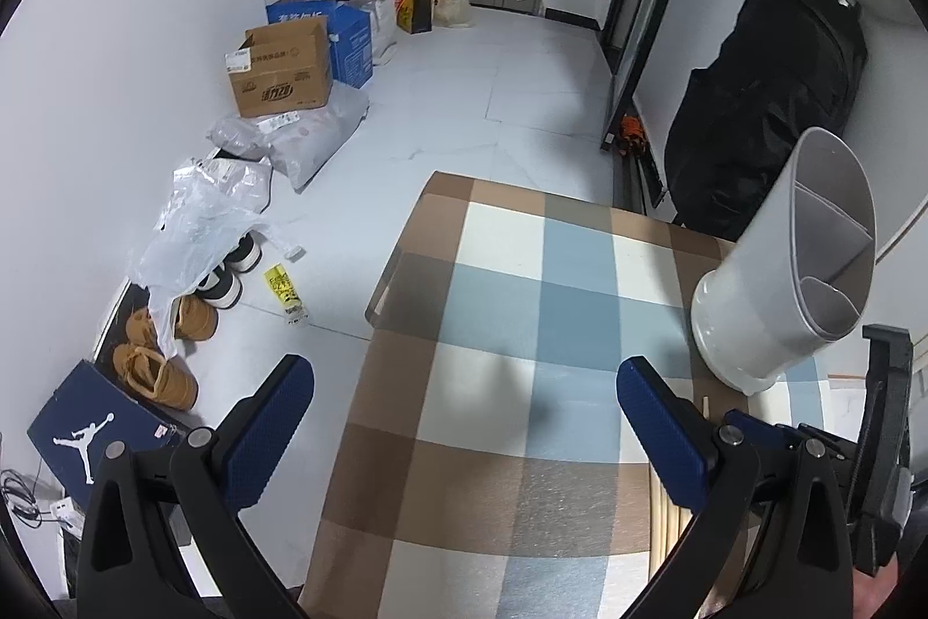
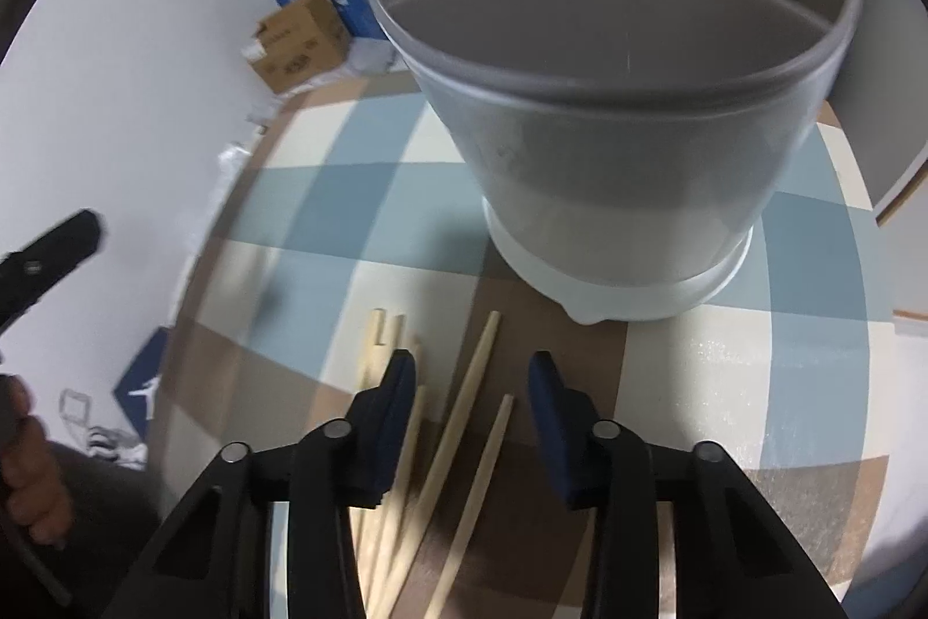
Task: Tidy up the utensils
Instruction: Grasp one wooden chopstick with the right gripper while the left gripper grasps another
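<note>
Jordan jumpman logo on shoebox (image 1: 95,430)

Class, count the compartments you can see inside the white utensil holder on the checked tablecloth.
3 in the holder: one at the tall back end, one in the middle, one at the low front end. Their bottoms are hidden.

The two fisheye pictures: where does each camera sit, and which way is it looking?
Left wrist view: sits on the left tongs, looking down past the checked table to the floor; open blue-padded fingers show.
Right wrist view: sits on the right tongs, looking down at chopsticks lying between its unclosed fingers; a hand shows left.
Both share the table and the divided utensil holder.
</note>
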Available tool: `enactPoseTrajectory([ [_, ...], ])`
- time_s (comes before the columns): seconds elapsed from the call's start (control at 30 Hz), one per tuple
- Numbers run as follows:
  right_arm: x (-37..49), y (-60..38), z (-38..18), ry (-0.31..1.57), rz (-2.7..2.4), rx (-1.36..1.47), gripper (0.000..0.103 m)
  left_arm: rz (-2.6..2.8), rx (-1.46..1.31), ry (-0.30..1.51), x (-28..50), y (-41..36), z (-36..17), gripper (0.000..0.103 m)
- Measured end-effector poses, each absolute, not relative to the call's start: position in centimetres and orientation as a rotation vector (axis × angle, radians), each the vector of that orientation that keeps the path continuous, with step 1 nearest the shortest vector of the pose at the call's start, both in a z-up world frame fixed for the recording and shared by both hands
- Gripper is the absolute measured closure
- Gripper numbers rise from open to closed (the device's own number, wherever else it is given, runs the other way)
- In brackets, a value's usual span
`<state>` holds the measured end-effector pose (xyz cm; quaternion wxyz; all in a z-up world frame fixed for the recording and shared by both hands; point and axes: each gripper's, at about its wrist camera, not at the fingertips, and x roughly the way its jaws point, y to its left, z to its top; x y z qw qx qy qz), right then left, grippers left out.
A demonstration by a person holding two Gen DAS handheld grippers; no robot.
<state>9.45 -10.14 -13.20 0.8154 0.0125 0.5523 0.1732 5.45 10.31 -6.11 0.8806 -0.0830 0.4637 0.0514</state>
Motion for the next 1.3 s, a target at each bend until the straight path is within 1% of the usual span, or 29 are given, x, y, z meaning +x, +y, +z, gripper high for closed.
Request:
enactPoseTrajectory([
  [0.1, 9.8, -9.3, -13.2, 1.165, 0.335, -0.041, 0.076, 0.11, -0.179, 0.972, 5.4, 10.7, -6.3, 0.001],
  [0.2, 9.9, -8.3, -13.1, 1.143, 0.291, -0.138, 0.087, 0.116, -0.172, 0.972, 5.4, 10.8, -6.4, 0.001],
  [0.23, 9.7, -7.8, -13.1, 1.137, 0.287, -0.175, 0.093, 0.116, -0.17, 0.972, 5.4, 10.9, -6.4, 0.001],
  [0.27, 9.5, -7.5, -13.1, 1.132, 0.289, -0.201, 0.096, 0.116, -0.164, 0.973, 5.3, 10.9, -6.4, 0.001],
  [0.37, 8.6, -7.0, -12.7, 1.105, 0.304, -0.242, 0.097, 0.117, -0.141, 0.98, 5.3, 10.8, -6.7, 0.001],
  [0.5, 8.2, -7.2, -11.7, 1.053, 0.313, -0.228, 0.098, 0.082, -0.132, 1.014, 5.4, 10.3, -7.5, 0.001],
  [0.63, 6.7, -9.5, -9.0, 0.979, 0.328, -0.162, 0.098, 0.018, -0.133, 1.069, 5.6, 9.3, -8.4, 0.001],
  [0.67, 6.2, -10.2, -8.1, 0.952, 0.333, -0.141, 0.098, -0.001, -0.131, 1.088, 5.7, 8.9, -8.8, 0.002],
  [0.7, 5.9, -10.5, -7.6, 0.933, 0.336, -0.129, 0.098, -0.02, -0.132, 1.104, 5.8, 8.5, -9.0, 0.008],
  [0.77, 5.5, -10.5, -6.2, 0.878, 0.333, -0.11, 0.098, -0.061, -0.144, 1.148, 6.1, 7.6, -9.9, 0.014],
  [0.97, 3.8, -13.1, -2.9, 0.748, 0.347, -0.042, 0.099, -0.098, -0.126, 1.196, 6.5, 5.0, -10.8, 0.016],
  [1.23, 4.1, -15.4, -2.4, 0.686, 0.378, 0.13, 0.099, -0.05, -0.19, 1.243, 7.6, 4.3, -11.7, 0.017],
  [1.3, 3.7, -16.1, -1.7, 0.662, 0.38, 0.151, 0.099, -0.039, -0.183, 1.247, 7.7, 3.9, -11.8, 0.029],
])
